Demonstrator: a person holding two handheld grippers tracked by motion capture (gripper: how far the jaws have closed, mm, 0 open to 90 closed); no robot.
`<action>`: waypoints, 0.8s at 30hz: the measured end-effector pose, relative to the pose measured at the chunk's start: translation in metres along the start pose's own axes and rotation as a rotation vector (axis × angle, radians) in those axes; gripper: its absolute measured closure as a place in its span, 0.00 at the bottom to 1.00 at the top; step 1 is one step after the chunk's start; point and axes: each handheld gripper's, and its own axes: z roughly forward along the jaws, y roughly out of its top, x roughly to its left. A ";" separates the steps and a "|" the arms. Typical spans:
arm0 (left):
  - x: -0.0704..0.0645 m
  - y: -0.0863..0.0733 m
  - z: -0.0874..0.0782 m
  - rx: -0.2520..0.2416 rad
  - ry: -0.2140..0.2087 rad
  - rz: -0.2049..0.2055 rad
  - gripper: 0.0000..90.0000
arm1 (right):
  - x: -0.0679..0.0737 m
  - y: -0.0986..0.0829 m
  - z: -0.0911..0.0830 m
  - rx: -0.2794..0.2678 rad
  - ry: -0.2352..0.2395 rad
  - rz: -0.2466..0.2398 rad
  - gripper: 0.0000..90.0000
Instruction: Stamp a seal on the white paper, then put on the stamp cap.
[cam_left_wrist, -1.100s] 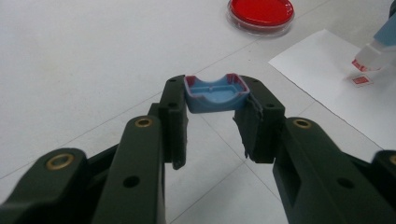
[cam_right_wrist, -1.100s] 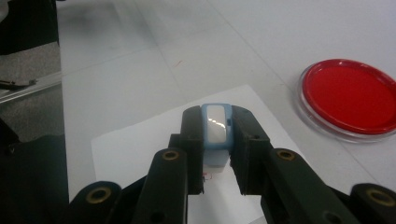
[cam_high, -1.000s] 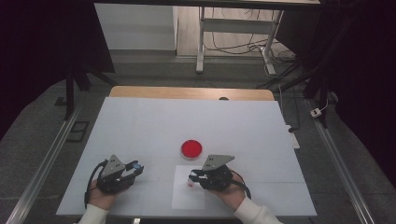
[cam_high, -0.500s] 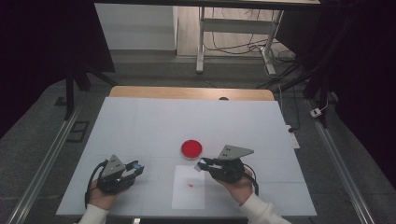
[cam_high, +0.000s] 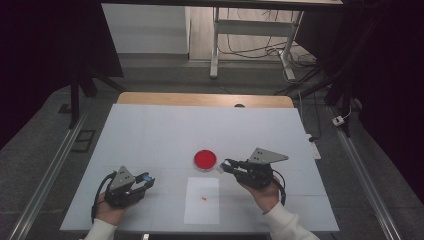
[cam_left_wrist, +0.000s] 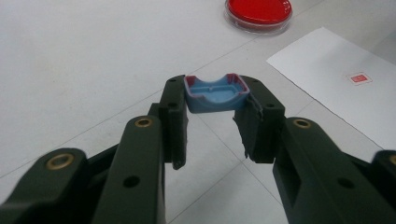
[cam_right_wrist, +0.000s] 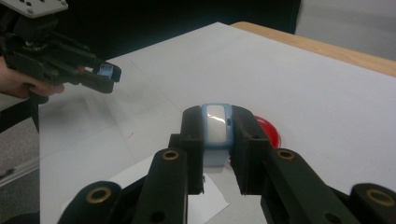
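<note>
1. At the table's near edge, the left gripper is pinching a blue cap, open side up, hollow w/ a reddish rim; plastic, moulded, rounded corners. It is sitting well apart from the rest of the work.
2. The right gripper is clamping a blue stamp body between its jaws, w/ a glossy white panel facing the camera; it is hovering just beside the red ink pad, approx. over its near-right edge. Contact w/ the pad: cannot tell.
3. The ink pad is round, shallow, clear-rimmed, w/ a matte red fill.
4. The white paper sheet is lying flat, nearer the person than the pad, and is already bearing one small red mark, square in the left gripper view.
5. Judgement: cap off, one imprint made; stamp probably being re-inked or finishing. Capping is remaining.
</note>
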 end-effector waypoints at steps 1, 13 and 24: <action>0.000 0.000 0.000 0.000 0.000 0.000 0.71 | 0.000 0.000 -0.001 -0.004 0.000 -0.001 0.84; 0.000 0.000 0.001 0.001 -0.002 0.000 0.71 | 0.002 0.006 -0.007 -0.040 -0.012 -0.023 0.84; -0.002 0.002 0.002 -0.002 -0.005 0.004 0.71 | 0.004 0.010 -0.009 -0.054 -0.010 -0.027 0.84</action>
